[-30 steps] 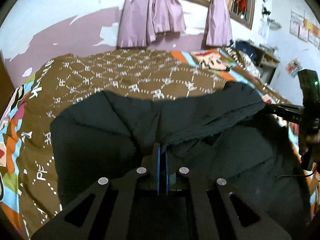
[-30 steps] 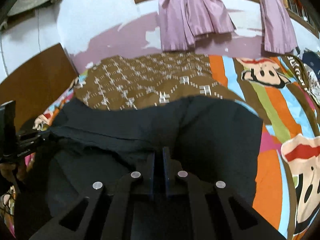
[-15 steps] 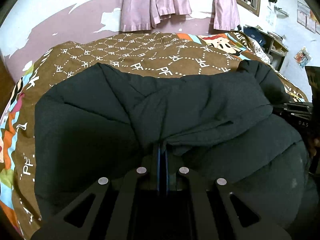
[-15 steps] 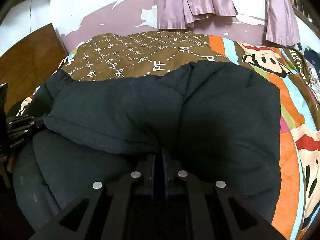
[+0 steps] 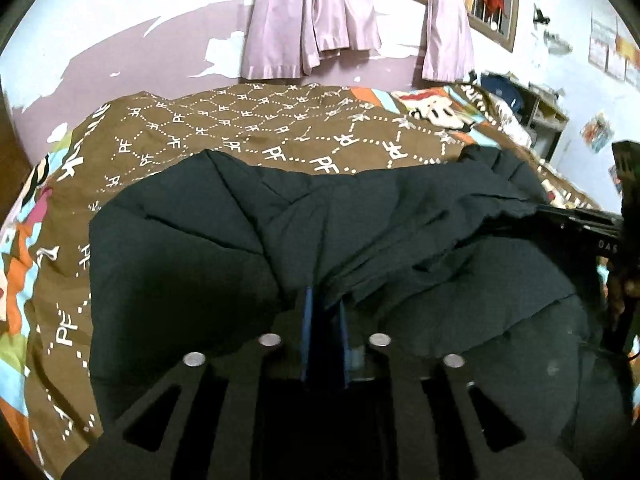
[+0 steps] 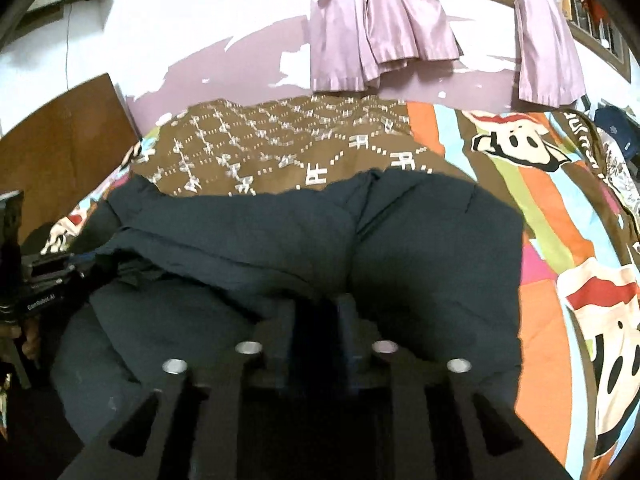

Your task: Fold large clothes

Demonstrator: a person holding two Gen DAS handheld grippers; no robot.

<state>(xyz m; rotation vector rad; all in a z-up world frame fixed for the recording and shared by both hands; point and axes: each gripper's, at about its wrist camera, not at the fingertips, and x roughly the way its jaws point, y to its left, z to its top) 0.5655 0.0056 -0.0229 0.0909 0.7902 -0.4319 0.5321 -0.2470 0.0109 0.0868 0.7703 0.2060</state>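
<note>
A large dark puffy jacket [image 5: 200, 264] lies on the bed, its upper layer folded over the lower part. It also fills the right wrist view [image 6: 436, 248]. My left gripper [image 5: 325, 300] has its blue-edged fingers slightly parted, with the fold's edge resting at the tips. My right gripper [image 6: 320, 304] has its fingers a little apart at the fold's edge, tips partly buried in fabric. Each gripper shows in the other's view: the right one [image 5: 580, 220] at the jacket's right end, the left one [image 6: 44, 276] at its left end.
The bed carries a brown patterned cover [image 5: 256, 120] with colourful cartoon stripes [image 6: 552, 216]. Pink curtains [image 5: 312, 20] hang on the wall behind. A wooden board [image 6: 60, 128] stands at the left. Cluttered shelves [image 5: 536, 108] stand at the right.
Both grippers carried the jacket's edge forward over the lower part, then drew back slightly. The fingers, pressed together before, now stand a little apart.
</note>
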